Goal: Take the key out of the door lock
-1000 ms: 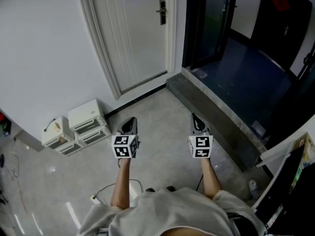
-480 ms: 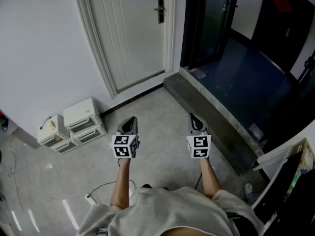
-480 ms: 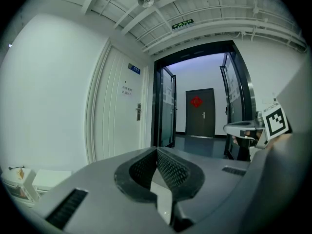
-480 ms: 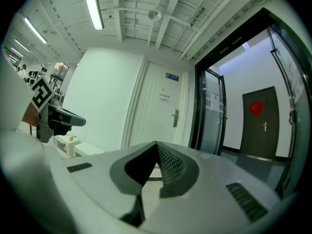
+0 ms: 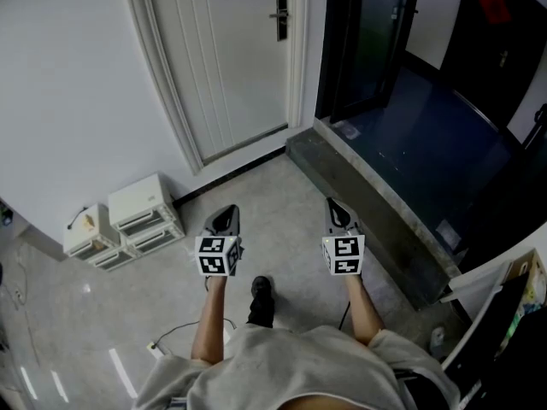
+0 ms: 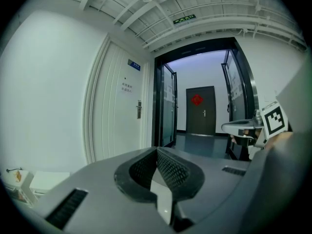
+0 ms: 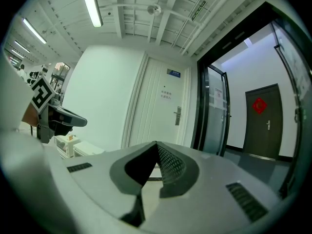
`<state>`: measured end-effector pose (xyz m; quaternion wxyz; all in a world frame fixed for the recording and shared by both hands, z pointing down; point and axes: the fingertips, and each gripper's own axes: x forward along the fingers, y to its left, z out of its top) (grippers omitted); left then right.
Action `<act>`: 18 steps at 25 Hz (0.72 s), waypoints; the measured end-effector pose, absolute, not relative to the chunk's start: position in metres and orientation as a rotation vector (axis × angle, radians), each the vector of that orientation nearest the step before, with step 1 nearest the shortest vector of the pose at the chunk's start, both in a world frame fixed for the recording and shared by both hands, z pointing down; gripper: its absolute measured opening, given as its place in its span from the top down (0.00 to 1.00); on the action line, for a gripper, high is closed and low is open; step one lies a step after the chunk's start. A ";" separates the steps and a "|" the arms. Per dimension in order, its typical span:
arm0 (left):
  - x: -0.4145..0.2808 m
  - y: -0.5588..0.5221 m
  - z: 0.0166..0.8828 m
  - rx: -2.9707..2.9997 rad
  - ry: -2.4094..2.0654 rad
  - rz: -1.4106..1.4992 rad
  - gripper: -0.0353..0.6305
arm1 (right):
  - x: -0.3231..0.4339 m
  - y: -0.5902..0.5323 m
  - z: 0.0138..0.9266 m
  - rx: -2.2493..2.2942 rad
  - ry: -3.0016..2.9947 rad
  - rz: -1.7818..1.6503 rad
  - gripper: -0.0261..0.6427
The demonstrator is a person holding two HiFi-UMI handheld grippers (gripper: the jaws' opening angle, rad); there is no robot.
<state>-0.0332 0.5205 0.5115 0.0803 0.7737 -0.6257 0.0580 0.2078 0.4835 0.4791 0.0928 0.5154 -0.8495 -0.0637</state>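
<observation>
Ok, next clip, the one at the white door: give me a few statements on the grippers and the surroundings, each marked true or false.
1. The left hand-held gripper and the right hand-held gripper both have shut jaws with nothing between them. True.
2. The right hand-held gripper touches the dark lock plate on the white panelled door. False: it is held well short of the door, above the grey tiled floor.
3. White plastic drawer boxes stand on the floor against the white wall. True.
4. The dark far door carries a green ornament. False: the ornament is red.
</observation>
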 end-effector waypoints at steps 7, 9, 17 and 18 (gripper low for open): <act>-0.062 0.450 0.523 2.324 -1.864 0.158 0.92 | 0.175 0.418 0.489 1.525 -2.505 -0.212 0.93; -0.070 0.425 0.524 2.329 -1.857 0.153 0.92 | 0.165 0.394 0.488 1.528 -2.501 -0.217 0.93; -0.120 0.302 0.508 2.353 -1.825 0.133 0.92 | 0.112 0.280 0.468 1.549 -2.474 -0.237 0.93; -0.127 0.287 0.505 2.358 -1.823 0.133 0.92 | 0.106 0.265 0.466 1.556 -2.471 -0.235 0.93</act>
